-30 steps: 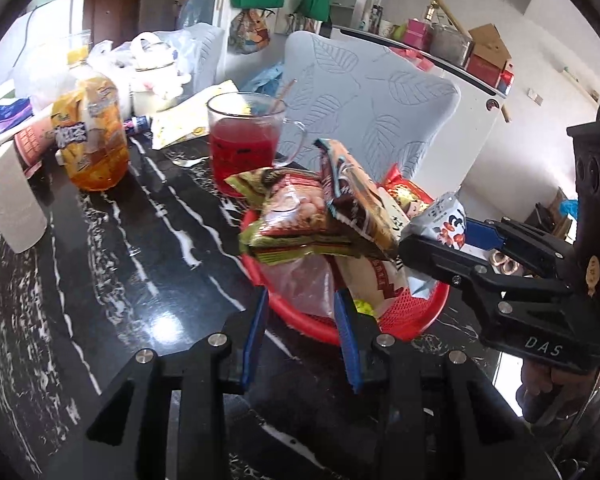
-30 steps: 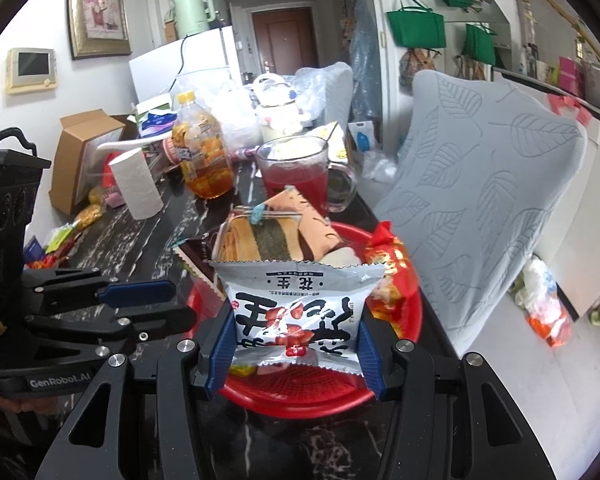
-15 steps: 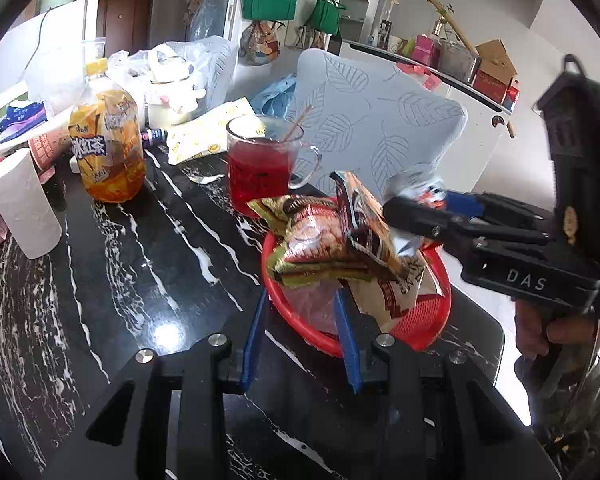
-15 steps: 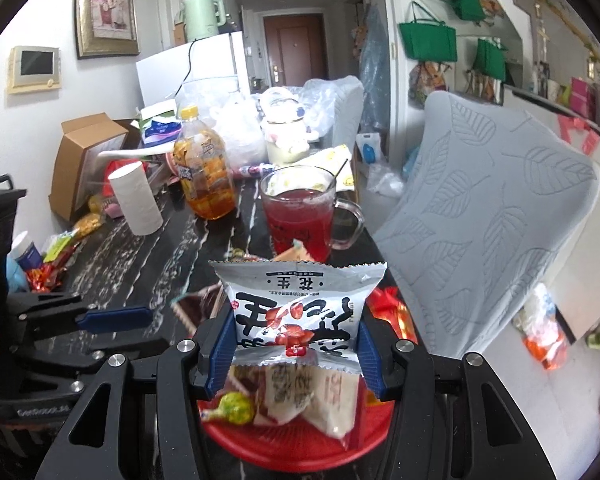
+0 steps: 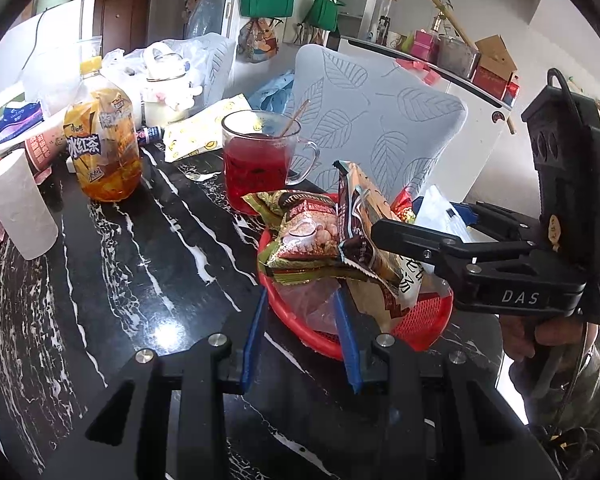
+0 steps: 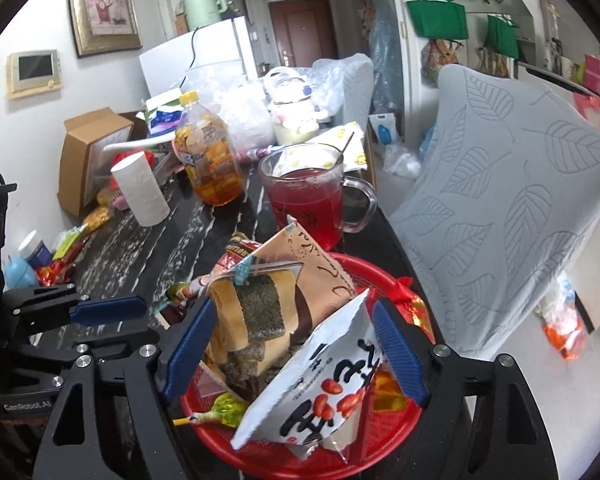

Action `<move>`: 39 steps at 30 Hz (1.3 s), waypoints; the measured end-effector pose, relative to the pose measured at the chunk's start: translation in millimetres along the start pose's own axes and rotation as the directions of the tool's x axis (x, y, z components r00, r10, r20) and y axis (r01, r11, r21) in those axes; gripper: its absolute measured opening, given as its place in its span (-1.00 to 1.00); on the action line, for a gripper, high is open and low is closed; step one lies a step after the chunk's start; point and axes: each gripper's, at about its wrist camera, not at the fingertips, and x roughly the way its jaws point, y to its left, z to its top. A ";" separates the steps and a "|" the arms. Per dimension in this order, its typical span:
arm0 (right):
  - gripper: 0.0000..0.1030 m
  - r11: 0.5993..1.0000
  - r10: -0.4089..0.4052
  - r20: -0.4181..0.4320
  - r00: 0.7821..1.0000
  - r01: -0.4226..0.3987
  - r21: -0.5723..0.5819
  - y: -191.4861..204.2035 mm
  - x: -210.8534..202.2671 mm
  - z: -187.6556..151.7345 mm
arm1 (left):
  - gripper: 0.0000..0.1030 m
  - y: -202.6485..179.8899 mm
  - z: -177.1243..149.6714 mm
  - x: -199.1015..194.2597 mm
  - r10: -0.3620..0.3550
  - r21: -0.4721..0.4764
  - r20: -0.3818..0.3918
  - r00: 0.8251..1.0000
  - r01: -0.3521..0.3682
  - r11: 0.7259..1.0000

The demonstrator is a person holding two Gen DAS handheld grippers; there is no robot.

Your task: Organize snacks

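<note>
White peanut packet (image 6: 324,380) now tilted in red basket (image 6: 380,452), freed from opening right gripper (image 6: 296,344); left gripper (image 5: 300,332) seemingly shut on basket rim.

A glass mug (image 6: 312,200) of red drink stood straight ahead of the gripper, a thin stick leaning inside it. Ahead and to the left of the gripper stood a bottle of amber tea (image 6: 208,160) with a yellow cap, and nearer on that side an upright roll of white paper (image 6: 140,188). All three rested on a black table (image 5: 112,264) veined with white. To the right of the gripper rose a grey chair back (image 6: 500,184) patterned with leaves. Far ahead on the wall hung green bags (image 6: 438,18), and a brown door (image 6: 302,26) closed the corridor.
</note>
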 end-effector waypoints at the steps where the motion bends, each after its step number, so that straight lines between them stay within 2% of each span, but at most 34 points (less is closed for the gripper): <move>1: 0.57 1.000 0.003 0.004 1.000 -0.003 0.005 -1.0 -0.4 -1.1 | -0.36 -0.5 -0.1 0.2 0.000 0.001 -0.001 1.000 0.000 1.000; 8: 0.57 1.000 -0.008 0.043 0.999 0.008 -0.002 -1.7 -5.7 -3.2 | -0.36 -2.6 -1.4 -1.4 0.011 0.001 0.001 1.000 -0.011 1.000; 12: 0.57 0.998 -0.054 0.102 0.993 0.055 -0.006 -4.2 -19.6 -11.7 | -0.36 -5.9 -2.7 -3.5 0.011 0.010 0.005 1.000 -0.011 1.000; 17: 0.57 0.994 -0.107 0.129 0.986 0.104 0.031 -5.4 -43.0 -23.6 | -0.36 -18.0 -6.2 -8.7 -0.012 0.033 0.012 1.000 0.011 0.999; 26: 0.57 0.967 -0.235 0.075 0.969 0.225 0.119 -13.5 -80.0 -61.3 | -0.36 -51.6 -24.1 -13.7 -0.072 0.079 -0.009 0.997 0.073 0.994; 33: 0.57 0.937 -0.277 0.028 0.960 0.264 0.228 -32.6 -96.0 -95.5 | -0.36 -79.0 -40.4 -10.9 -0.109 0.108 -0.042 0.993 0.113 0.988; 39: 0.57 0.926 -0.289 -0.024 0.957 0.286 0.246 -42.9 -94.5 -116.7 | -0.36 -91.0 -49.6 -5.9 -0.117 0.097 -0.056 0.992 0.122 0.988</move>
